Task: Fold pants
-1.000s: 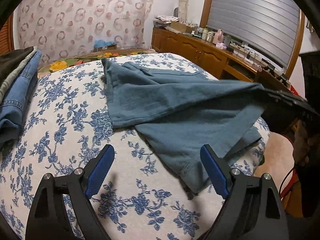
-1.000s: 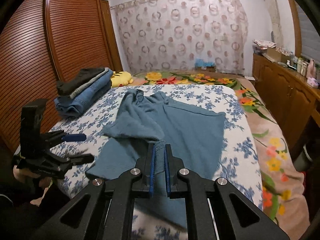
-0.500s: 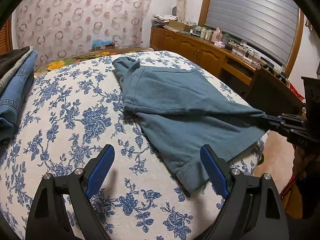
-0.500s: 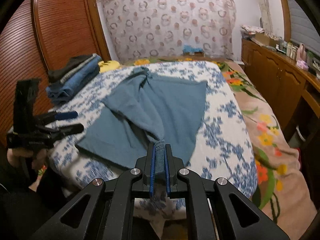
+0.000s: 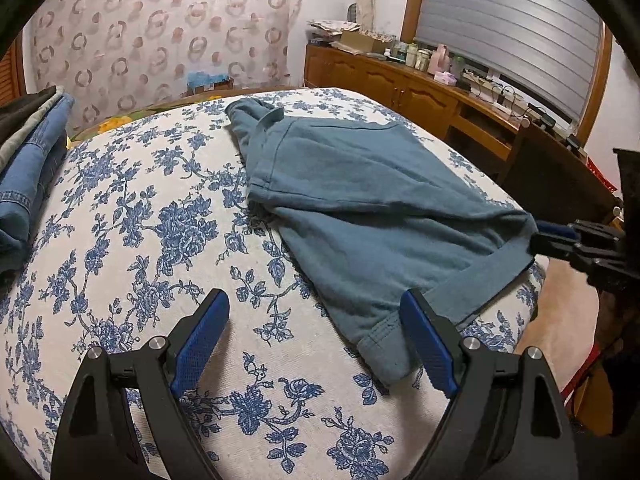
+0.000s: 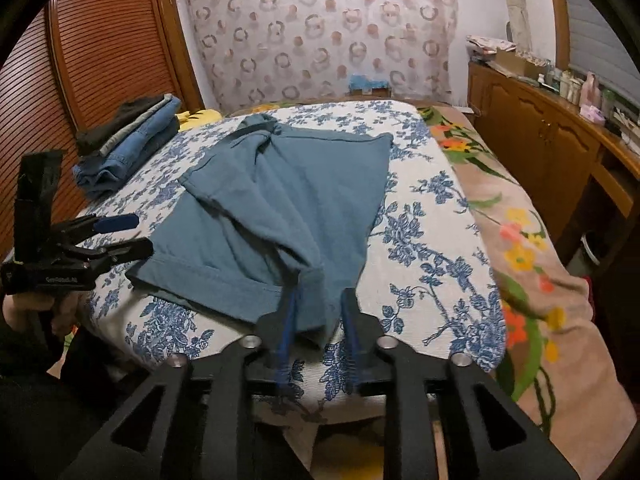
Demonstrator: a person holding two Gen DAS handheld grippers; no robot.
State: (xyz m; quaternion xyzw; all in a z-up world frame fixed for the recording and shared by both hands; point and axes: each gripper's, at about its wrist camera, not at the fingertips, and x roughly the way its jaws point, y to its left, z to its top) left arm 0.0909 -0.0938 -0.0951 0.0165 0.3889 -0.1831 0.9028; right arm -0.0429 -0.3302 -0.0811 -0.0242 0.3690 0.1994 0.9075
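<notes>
Teal pants lie folded lengthwise on the blue-flowered bed, waist at the far end. My left gripper is open and empty, hovering over the bed near the front leg hem. My right gripper has its jaws parted around the other leg hem at the bed's near edge, with the cloth lying slack between them. It shows in the left wrist view at the pants' right corner. The left gripper shows in the right wrist view.
A stack of folded jeans and dark clothes sits at the bed's left. A flowered blanket lies to the right. A wooden cabinet with bottles runs along the right wall, and a slatted wardrobe stands left.
My right gripper pulled the leg hem toward the bed's near edge, lowered it and opened its jaws. The pants now lie flat. The left gripper stayed open and shifted slightly forward.
</notes>
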